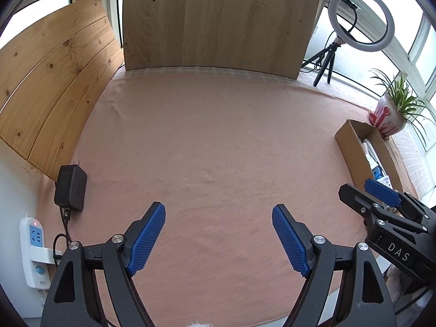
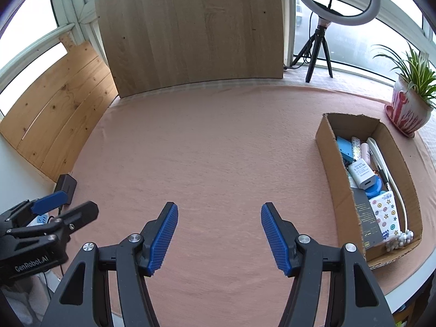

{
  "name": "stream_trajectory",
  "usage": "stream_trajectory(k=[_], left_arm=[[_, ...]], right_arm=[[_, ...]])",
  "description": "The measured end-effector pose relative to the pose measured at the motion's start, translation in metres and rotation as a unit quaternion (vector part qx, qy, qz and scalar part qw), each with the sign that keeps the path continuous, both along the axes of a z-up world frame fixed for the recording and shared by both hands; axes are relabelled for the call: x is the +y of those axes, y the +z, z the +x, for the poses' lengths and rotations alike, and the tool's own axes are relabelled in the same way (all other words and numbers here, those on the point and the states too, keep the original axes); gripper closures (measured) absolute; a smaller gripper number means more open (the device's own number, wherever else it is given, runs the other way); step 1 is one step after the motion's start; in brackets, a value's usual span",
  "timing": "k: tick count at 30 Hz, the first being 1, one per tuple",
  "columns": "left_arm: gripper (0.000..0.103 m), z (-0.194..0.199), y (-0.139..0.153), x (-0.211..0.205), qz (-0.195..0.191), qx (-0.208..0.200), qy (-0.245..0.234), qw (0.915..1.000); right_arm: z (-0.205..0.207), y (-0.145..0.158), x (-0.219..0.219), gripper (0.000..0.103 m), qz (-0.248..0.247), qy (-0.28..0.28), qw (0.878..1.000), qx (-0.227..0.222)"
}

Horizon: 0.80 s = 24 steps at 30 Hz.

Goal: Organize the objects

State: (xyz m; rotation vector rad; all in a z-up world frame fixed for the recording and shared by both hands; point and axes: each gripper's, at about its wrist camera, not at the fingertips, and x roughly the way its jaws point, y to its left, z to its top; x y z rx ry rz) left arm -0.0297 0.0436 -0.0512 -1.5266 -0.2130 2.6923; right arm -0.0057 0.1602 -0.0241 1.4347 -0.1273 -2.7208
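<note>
A cardboard box stands at the right side of the pink-clothed table. Inside it lie a white charger, a white cable, a star-printed tissue pack, a blue item and other small things. The left wrist view catches the same box at the right. My left gripper hangs open over bare cloth, nothing between its blue pads. My right gripper is open too, empty, left of the box. Each gripper shows in the other's view: the right gripper and the left gripper.
A black power adapter lies at the table's left edge, its cable running to a white power strip. Wooden boards stand at the back and left. A ring light on a tripod and a potted plant stand back right.
</note>
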Motion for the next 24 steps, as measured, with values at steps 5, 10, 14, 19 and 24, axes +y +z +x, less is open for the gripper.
stream_trajectory(k=[5, 10, 14, 19, 24], left_arm=[[0.020, -0.001, -0.003, -0.008, -0.006, -0.001, 0.008, 1.0000], [0.020, -0.003, -0.002, -0.009, 0.000, 0.002, 0.009, 1.0000], [0.020, -0.005, -0.001, -0.007, 0.002, 0.004, 0.006, 1.0000], [0.020, -0.007, -0.002, -0.006, 0.003, 0.004, 0.005, 1.0000], [0.020, -0.008, -0.002, -0.004, 0.001, 0.002, 0.003, 1.0000]], right_arm=[[-0.001, -0.004, -0.010, 0.043, -0.001, 0.006, 1.000, -0.005], [-0.001, -0.006, -0.013, 0.043, 0.000, 0.007, 1.000, -0.012], [-0.002, -0.003, -0.012, 0.043, 0.006, 0.006, 1.000, -0.009], [-0.003, -0.002, -0.008, 0.043, 0.008, 0.004, 1.000, -0.008], [-0.004, -0.003, -0.007, 0.043, 0.006, 0.004, 1.000, -0.011]])
